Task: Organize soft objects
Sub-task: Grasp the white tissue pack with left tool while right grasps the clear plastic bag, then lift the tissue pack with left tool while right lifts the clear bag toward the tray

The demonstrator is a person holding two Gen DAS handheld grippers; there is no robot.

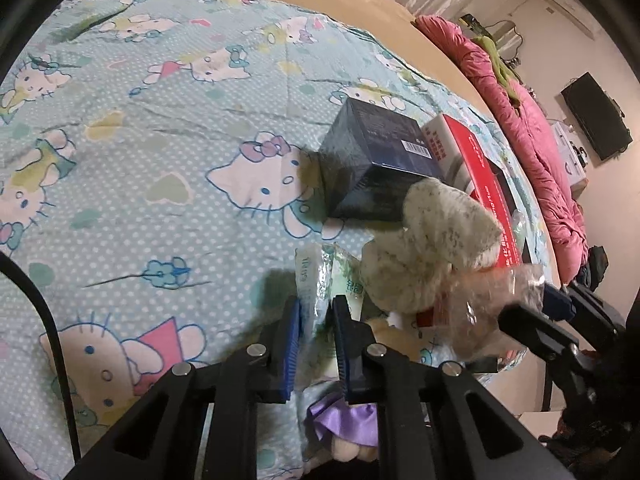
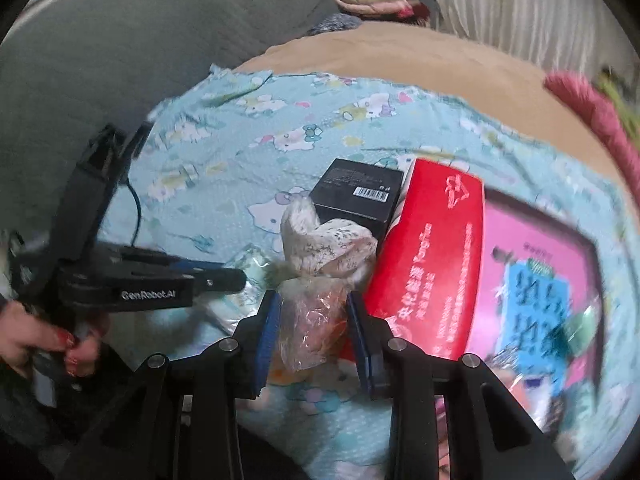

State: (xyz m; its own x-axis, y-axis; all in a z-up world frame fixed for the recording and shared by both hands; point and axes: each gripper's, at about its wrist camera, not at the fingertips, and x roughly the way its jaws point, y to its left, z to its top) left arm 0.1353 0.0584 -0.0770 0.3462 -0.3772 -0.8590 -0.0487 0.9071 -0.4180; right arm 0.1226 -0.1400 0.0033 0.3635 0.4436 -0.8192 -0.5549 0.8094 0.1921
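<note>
My left gripper point(image 1: 316, 320) is shut on a thin green-and-white tissue packet point(image 1: 314, 280) that stands up between its blue pads. Just right of it lies a cream speckled soft bundle point(image 1: 440, 232). In the left wrist view my right gripper point(image 1: 532, 304) comes in from the right, holding a crinkled clear plastic bag point(image 1: 480, 304). In the right wrist view the same plastic bag point(image 2: 308, 328), with orange-brown contents, sits pinched between the pads of the right gripper point(image 2: 314, 312). The cream bundle point(image 2: 324, 240) lies just beyond it. A hand point(image 2: 60, 344) holds the left gripper point(image 2: 240, 278) at the left.
Everything lies on a blue cartoon-cat bed cover point(image 1: 160, 140). A dark box point(image 1: 376, 160), a red box point(image 1: 480, 168) and a pink box point(image 2: 540, 280) crowd the right side. A purple ribbon on a plush point(image 1: 348, 424) lies under the left gripper. A pink quilt point(image 1: 540, 140) runs along the far edge.
</note>
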